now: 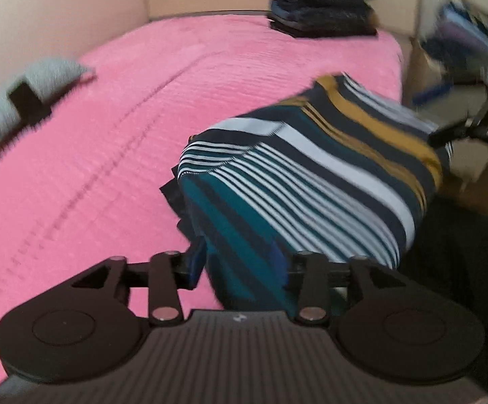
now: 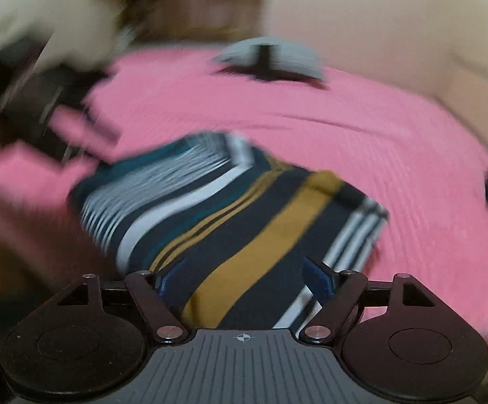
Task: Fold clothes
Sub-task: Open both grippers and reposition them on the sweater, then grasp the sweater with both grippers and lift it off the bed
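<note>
A folded striped garment (image 1: 311,175) in teal, navy, white and mustard is held above the pink bedspread (image 1: 109,128). My left gripper (image 1: 240,266) is shut on its near teal end, blue pads either side of the cloth. My right gripper (image 2: 244,276) is shut on the opposite, navy and mustard end of the same garment (image 2: 230,208). The right gripper also shows at the far right of the left wrist view (image 1: 473,124). The left gripper appears blurred at the left of the right wrist view (image 2: 58,114).
A stack of folded dark clothes (image 1: 324,3) stands at the bed's far corner. A grey pillow with a dark object on it (image 1: 25,97) lies at the left; it also shows in the right wrist view (image 2: 270,57). Cluttered boxes (image 1: 459,43) stand beyond the bed's right edge.
</note>
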`<state>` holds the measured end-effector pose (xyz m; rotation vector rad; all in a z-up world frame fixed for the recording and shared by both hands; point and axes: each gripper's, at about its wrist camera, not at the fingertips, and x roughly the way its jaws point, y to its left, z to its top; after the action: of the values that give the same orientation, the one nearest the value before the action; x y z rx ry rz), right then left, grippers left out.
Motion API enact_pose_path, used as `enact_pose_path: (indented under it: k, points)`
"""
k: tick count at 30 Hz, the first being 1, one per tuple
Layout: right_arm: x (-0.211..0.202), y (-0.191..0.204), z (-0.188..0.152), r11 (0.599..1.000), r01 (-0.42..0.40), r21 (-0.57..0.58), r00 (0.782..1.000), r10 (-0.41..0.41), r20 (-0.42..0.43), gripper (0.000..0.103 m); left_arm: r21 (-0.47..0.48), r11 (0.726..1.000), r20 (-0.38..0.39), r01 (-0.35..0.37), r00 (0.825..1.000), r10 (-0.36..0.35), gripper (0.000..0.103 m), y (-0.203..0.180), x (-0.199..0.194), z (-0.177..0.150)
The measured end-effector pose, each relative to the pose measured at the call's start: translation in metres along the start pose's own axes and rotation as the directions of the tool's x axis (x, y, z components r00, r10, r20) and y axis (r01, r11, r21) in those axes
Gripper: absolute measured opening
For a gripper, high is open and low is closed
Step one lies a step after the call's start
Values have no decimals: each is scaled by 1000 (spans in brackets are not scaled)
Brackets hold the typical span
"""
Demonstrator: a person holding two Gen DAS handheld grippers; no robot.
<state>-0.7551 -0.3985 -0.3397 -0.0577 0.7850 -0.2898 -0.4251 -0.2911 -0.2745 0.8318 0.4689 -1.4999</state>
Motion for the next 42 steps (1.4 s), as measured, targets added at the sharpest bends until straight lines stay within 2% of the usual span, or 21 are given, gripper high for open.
enact_pose_path:
  k: [2,5,9,10,11,13,14,18,20,22,25,26,27,29,30,32,33,34,36,38,42]
  points:
    - [7,30,-9,983,15,-182,998,-24,-51,77,107,993,-7,-41,999,42,39,-20,-6,-7]
    - [32,64,-21,910,36,-414,991,-87,-105,77,258,964,7,-65,998,66,45,-52,-11,-13]
    - [67,83,-42,742,120,-660,962,-252,-108,76,471,875,86,-110,993,79,73,-97,-9,-20]
    - [73,81,-42,732,131,-669,958,-268,-106,67,523,843,106,-126,991,82,77,-107,-6,-23]
    - [73,77,-38,750,132,-649,959,-263,-109,49,563,815,116,-137,990,86,77,-115,-3,-26]
    - [64,63,-24,808,118,-578,967,-227,-120,41,616,774,115,-146,989,95,77,-125,6,-29]
    - [58,57,-18,818,122,-562,969,-220,-110,38,634,758,112,-152,988,105,77,-129,11,-29]
    - [34,39,5,871,146,-470,979,-196,-59,37,702,681,131,-210,977,167,77,-141,28,-31]
    - [30,35,10,885,150,-440,981,-188,-45,37,732,634,145,-249,966,212,72,-147,36,-32]
    - [31,35,6,889,150,-432,982,-185,-40,37,757,589,155,-283,953,259,59,-151,46,-32]
    - [35,40,-8,876,170,-452,978,-207,-33,39,793,540,139,-282,947,290,50,-154,60,-33]
    - [35,45,-14,864,197,-463,972,-234,-23,50,795,542,132,-273,949,286,47,-153,62,-34]
    - [36,49,-20,852,224,-473,965,-261,-13,62,786,560,120,-260,954,275,43,-152,62,-33]
    - [32,56,-33,840,245,-484,959,-283,-6,63,766,600,98,-233,964,249,39,-147,61,-30]
    - [35,57,-37,829,249,-501,957,-290,-4,63,742,636,87,-214,970,226,38,-142,58,-26]
    - [45,61,-50,774,273,-572,947,-321,18,63,652,742,46,-156,985,166,36,-126,51,-12]
    - [50,61,-56,740,284,-609,941,-338,29,63,609,783,28,-125,990,137,35,-117,47,-5]
    - [55,58,-60,708,296,-641,934,-355,39,63,587,803,17,-105,993,117,35,-112,44,1]
    - [54,45,-57,709,290,-642,938,-344,44,48,566,821,3,-73,996,87,34,-103,40,12]
    - [42,28,-42,733,274,-622,950,-305,58,41,575,816,0,-55,998,67,34,-96,33,21]
    - [20,-15,14,724,318,-612,946,-281,159,38,585,808,37,-72,997,61,32,-78,13,53]
